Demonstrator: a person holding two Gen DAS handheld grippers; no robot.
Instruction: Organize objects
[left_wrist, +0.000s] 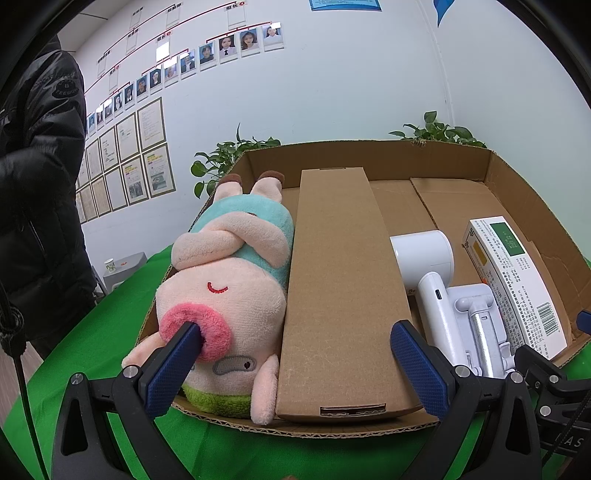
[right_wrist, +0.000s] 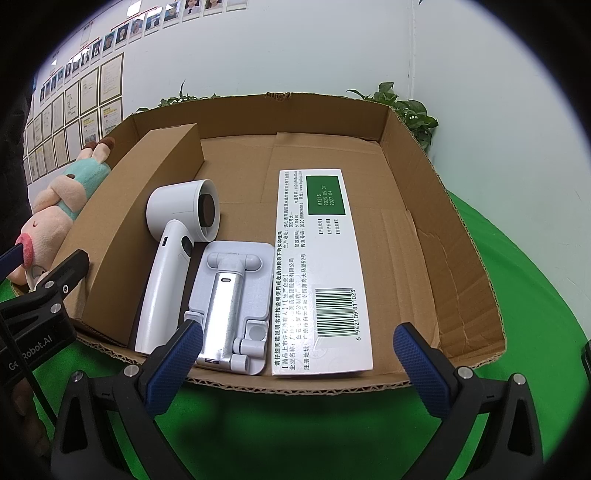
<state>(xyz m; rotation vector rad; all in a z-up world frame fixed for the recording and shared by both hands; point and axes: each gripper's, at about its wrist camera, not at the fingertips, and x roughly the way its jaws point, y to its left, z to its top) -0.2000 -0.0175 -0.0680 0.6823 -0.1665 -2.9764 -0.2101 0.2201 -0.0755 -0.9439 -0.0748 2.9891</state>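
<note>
A green-covered table (right_wrist: 524, 280) carries an open cardboard tray (right_wrist: 461, 236).

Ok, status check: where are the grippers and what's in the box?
Left gripper open, right gripper open, both empty at near edge of box. Inside: plush pig, long carton, fan, phone stand, medicine box. Nothing blocking.

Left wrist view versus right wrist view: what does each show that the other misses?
Only the left wrist view shows a person's black jacket and the plush pig's whole face. Only the right shows the hair dryer's dark nozzle opening and the medicine box's full barcode. Both show the cardboard tray, long brown box, phone stand, and open grippers: left, right.
</note>
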